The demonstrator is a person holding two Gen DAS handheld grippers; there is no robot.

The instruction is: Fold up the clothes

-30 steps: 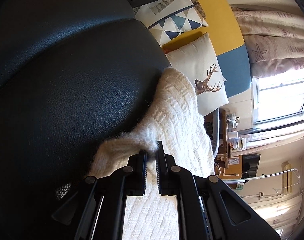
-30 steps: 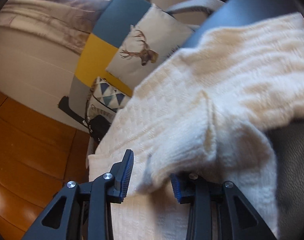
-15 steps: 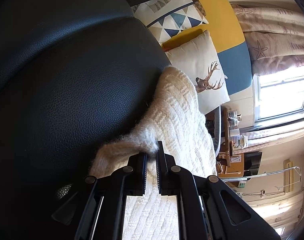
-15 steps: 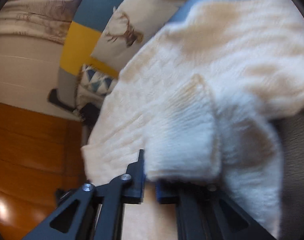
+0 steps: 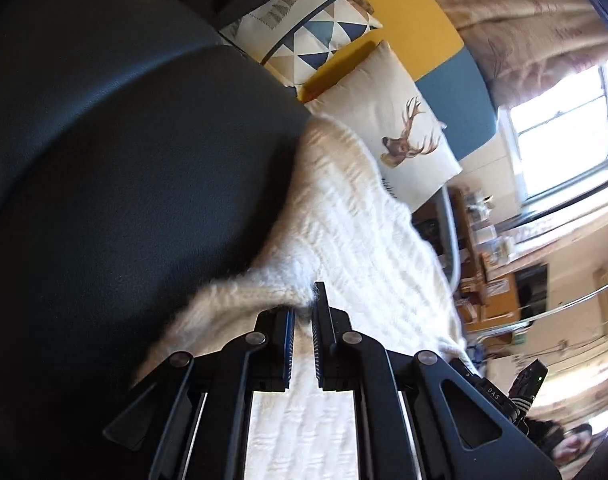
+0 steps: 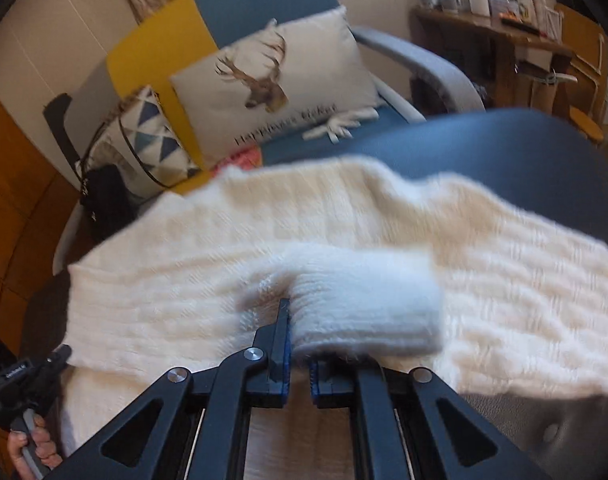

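Observation:
A white knitted sweater (image 5: 364,240) lies spread on a dark leather seat (image 5: 124,160). My left gripper (image 5: 303,314) is shut on a bunched fold at the sweater's edge, where the knit meets the bare leather. In the right wrist view the sweater (image 6: 176,280) runs across the frame. Its ribbed sleeve cuff (image 6: 364,304) is doubled over, and my right gripper (image 6: 298,346) is shut on that cuff, holding it a little above the body of the knit. A hand with the other gripper's handle (image 6: 24,392) shows at the lower left.
Behind the seat stands a blue and yellow armchair (image 6: 256,4) holding a deer cushion (image 6: 272,84) and a triangle-pattern cushion (image 6: 144,136), with a black bag (image 6: 104,204) beside them. A cluttered wooden shelf (image 6: 496,40) is at the back right. A bright window (image 5: 560,108) shows in the left wrist view.
My right gripper has shut on the ribbed cuff, then rolled and risen slightly, folding the cuff over. The left gripper keeps its hold and has rolled a little.

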